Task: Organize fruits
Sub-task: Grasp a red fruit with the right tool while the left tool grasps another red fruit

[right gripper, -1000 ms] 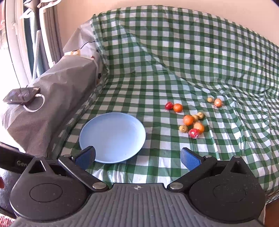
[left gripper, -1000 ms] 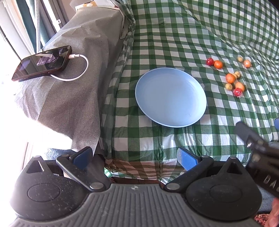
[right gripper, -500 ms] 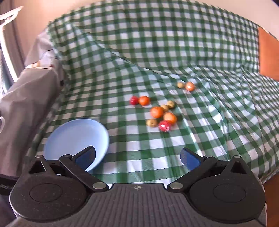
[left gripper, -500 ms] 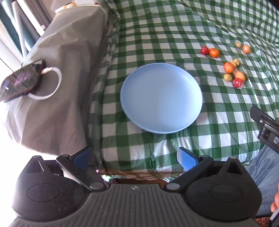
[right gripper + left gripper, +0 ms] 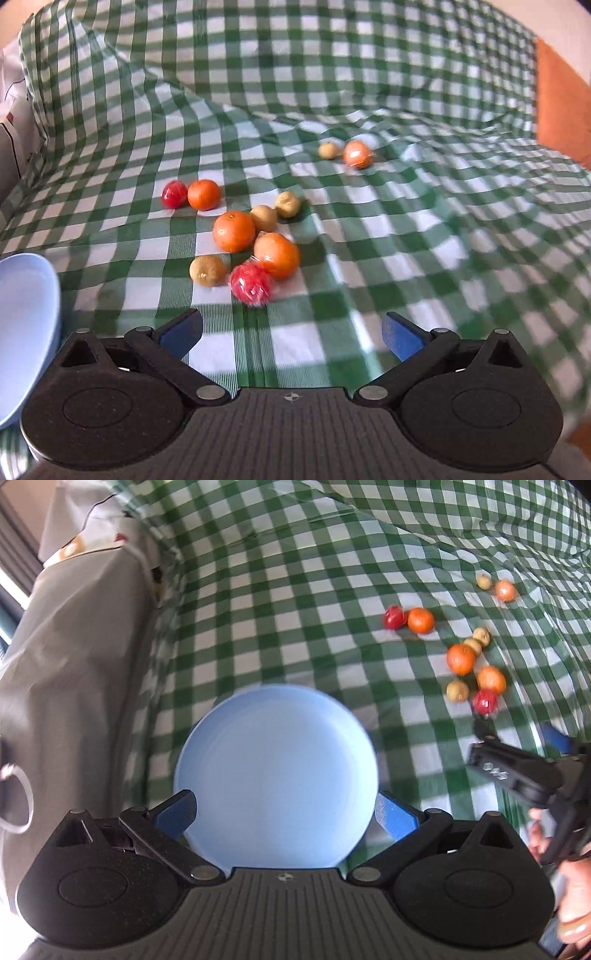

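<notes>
A light blue plate [image 5: 275, 764] lies empty on the green checked cloth, right in front of my open left gripper [image 5: 284, 814]; its rim also shows at the left of the right wrist view [image 5: 26, 314]. Several small fruits lie in a loose cluster on the cloth: oranges [image 5: 233, 230], red fruits [image 5: 251, 283] and small tan ones [image 5: 207, 270]. The same cluster shows in the left wrist view [image 5: 460, 659]. My right gripper [image 5: 291, 334] is open and empty, just short of the nearest red fruit. It shows at the right of the left wrist view [image 5: 521, 734].
A grey-covered block [image 5: 74, 657] stands left of the plate, with a white cable loop [image 5: 16, 801] on it. Two more fruits [image 5: 356, 154] lie apart at the back. An orange surface [image 5: 561, 110] borders the cloth at far right.
Both grippers moved forward. The left one came up close to the plate. The right one swung right and closer to the fruit cluster. The phone left the left view.
</notes>
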`<state>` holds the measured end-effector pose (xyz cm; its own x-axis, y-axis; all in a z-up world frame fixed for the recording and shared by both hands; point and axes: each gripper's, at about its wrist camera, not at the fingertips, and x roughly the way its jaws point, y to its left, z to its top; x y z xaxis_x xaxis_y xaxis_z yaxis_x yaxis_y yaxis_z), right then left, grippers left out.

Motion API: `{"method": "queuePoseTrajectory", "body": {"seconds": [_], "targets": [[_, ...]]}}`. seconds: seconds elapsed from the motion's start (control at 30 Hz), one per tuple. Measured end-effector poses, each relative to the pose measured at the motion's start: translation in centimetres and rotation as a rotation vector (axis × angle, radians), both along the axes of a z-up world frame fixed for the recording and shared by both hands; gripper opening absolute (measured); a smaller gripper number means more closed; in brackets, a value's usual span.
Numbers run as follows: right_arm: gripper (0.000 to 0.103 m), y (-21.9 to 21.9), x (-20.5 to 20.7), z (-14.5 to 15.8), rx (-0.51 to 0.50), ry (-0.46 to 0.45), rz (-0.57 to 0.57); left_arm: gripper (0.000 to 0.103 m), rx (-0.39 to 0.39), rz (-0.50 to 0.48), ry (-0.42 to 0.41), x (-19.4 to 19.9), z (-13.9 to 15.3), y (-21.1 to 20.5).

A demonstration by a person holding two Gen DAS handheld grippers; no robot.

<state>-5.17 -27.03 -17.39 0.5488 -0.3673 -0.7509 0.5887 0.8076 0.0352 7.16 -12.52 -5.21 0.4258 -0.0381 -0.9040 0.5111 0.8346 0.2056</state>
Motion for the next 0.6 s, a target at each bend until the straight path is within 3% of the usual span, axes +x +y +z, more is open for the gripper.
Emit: {"method": "queuePoseTrajectory", "body": {"seconds": [0.03,0.1,0.27,0.43,0.6], "targets": [[0.096,-0.3,0.7,-0.6,0.013,-0.008,0.008,0.103,0.002,0.001,-0.003,0.5,-0.3,-0.8],[0.068,-0.6,2.0,-1.7,0.037,-0.033,0.024,0.103,0.002,-0.007,-0.009,1.3,-0.8,-2.4],[0.03,-1.4,2.8,-3.2,-0.023,-0.075,0.032,0.103,-0.026,-0.074,-0.017,3.0,-2.6,-7.6],[0.03,-6.0,1.1,-3.6,-0.045,-0.048,-0.167,0.103,-0.038,-0.166,0.027,4.5,-5.5,-12.9],[0.03,-6.8,0.1,-4.7,-0.072,-0.04,-0.252,0.103,0.014,-0.12,-0.105,8.2,-8.2,-16.3]]}}
